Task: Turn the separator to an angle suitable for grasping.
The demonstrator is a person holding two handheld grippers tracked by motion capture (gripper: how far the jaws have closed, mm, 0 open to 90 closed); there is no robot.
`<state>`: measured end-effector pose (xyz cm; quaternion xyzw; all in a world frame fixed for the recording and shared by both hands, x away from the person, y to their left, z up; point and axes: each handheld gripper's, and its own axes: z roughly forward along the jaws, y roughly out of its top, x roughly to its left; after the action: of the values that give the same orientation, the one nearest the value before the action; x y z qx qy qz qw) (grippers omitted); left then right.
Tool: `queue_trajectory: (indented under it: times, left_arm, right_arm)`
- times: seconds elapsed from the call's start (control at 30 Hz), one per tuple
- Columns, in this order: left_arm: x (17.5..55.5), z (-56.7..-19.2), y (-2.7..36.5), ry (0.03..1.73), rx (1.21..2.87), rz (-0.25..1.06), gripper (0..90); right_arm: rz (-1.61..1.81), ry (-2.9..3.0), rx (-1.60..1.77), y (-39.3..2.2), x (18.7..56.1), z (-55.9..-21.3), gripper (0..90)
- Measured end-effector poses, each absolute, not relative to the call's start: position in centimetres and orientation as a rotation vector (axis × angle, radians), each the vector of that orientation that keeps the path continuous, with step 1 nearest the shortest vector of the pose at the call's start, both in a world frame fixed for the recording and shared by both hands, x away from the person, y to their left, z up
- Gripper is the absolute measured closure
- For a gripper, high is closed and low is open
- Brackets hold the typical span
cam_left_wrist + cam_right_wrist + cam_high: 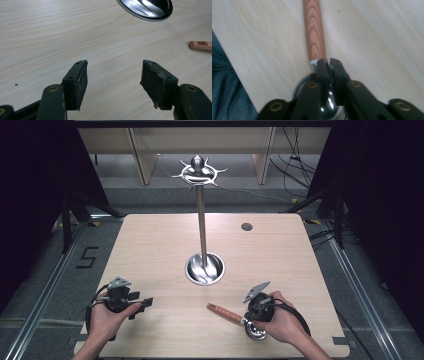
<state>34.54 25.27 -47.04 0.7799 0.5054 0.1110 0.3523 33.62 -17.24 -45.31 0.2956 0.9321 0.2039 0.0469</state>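
My right gripper (pixel 329 62) is clamped on the ladle (pixel 235 316) neck near-right, left gripper (pixel 115 75) wide and empty; hanging on the stand (pixel 201 220) not yet done.

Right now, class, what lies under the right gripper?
Under the right gripper lies a ladle: its wooden handle runs out ahead on the table, its shiny bowl sits below the shut jaws. The neck between is largely covered.
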Motion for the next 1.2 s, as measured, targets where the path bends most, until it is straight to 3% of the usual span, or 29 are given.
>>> queue_trajectory:
  times: [0.63,1.2]
  left_arm:
    - [34.4,-46.9,25.3,1.285,1.999,0.282,36.8]
    - [34.4,-46.9,25.2,1.279,1.992,0.282,36.8]
  right_arm:
    - [0.513,2.984,0.826,-9.6,35.6,-46.2,90.0]
    - [0.442,2.986,0.839,-9.3,36.3,-47.4,90.0]
